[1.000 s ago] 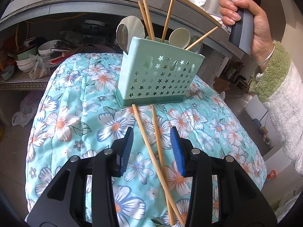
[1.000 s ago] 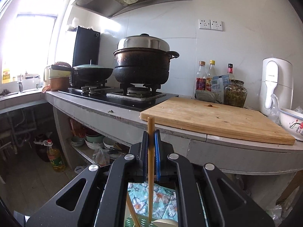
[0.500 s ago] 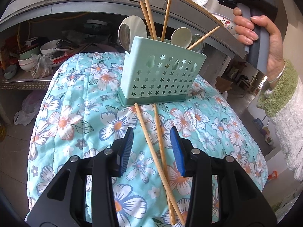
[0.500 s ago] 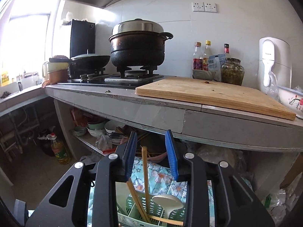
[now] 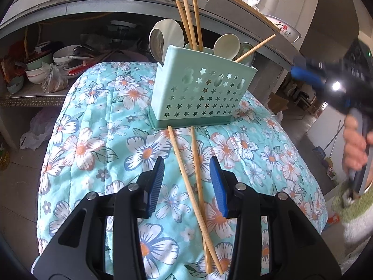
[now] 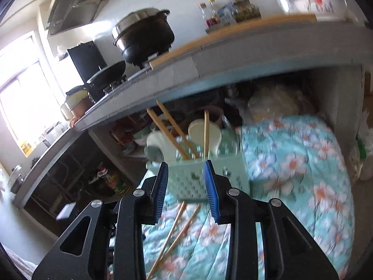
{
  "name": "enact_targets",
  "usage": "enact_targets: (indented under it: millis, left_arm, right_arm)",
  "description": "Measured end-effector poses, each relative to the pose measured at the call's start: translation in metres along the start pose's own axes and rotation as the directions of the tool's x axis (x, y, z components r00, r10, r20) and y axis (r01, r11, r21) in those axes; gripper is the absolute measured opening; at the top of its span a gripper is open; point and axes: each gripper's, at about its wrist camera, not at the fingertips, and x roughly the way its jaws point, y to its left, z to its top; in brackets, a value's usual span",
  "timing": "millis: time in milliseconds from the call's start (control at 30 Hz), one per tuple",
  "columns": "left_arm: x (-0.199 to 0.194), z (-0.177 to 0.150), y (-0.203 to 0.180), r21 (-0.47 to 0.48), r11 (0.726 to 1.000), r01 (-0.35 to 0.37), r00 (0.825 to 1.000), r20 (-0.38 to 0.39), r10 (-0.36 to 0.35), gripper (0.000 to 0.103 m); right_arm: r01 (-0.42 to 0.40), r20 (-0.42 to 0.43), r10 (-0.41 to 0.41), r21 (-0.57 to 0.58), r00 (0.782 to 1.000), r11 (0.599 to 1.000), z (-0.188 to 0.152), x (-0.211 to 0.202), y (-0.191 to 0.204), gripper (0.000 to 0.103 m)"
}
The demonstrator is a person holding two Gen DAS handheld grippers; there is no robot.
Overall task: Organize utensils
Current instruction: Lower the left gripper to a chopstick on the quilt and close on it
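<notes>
— Mint-green plastic, that utensil caddy (image 5: 202,93): it stands upright on the floral quilt (image 5: 93,144), and I am taking it as my landmark. Where do the chopsticks lie?

— Two loose chopsticks (image 5: 193,177) lie crossed on the quilt just in front of the caddy, their far tips touching its base. Three more chopsticks (image 5: 190,21) stand up out of the caddy, a fourth leans out to its right, and spoons (image 5: 226,46) poke up among them.

— And my left claw (image 5: 186,182)?

— Its blue pads stand apart, low over the quilt on the near side of the caddy, with the crossed pair between them and no pad touching either stick.

— My right claw (image 6: 186,184)?

— Jaws apart, nothing in them. From the left wrist view it sits blurred, well to the right of the caddy, with a hand (image 5: 354,149) on its grip. Its own camera looks at the caddy and the loose pair under the grey worktop (image 6: 233,53).
</notes>
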Motion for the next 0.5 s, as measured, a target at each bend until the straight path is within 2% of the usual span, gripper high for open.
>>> enact_targets:
  millis: [133, 267, 400, 500]
  left_arm:
    - [0.009, 0.007, 0.008, -0.044, 0.999, 0.007, 0.999, -0.046, -0.009, 0.038]
    - [0.029, 0.016, 0.023, -0.139, 0.989, 0.041, 0.990, -0.131, -0.060, 0.037]
    - [0.057, 0.028, 0.035, -0.226, 0.972, 0.066, 0.973, -0.203, -0.113, 0.036]
    - [0.074, 0.036, 0.039, -0.273, 0.959, 0.073, 0.964, -0.226, -0.138, 0.036]
  right_arm:
    - [0.007, -0.155, 0.008, 0.096, 0.988, 0.995, -0.058, 0.033, -0.017, 0.032]
    - [0.052, -0.262, -0.009, 0.158, 0.965, 0.986, -0.097, 0.058, -0.030, 0.032]
    - [0.036, -0.294, 0.030, 0.215, 0.955, 0.976, -0.116, 0.064, -0.040, 0.032]
    - [0.033, -0.296, 0.034, 0.219, 0.955, 0.975, -0.120, 0.062, -0.044, 0.032]
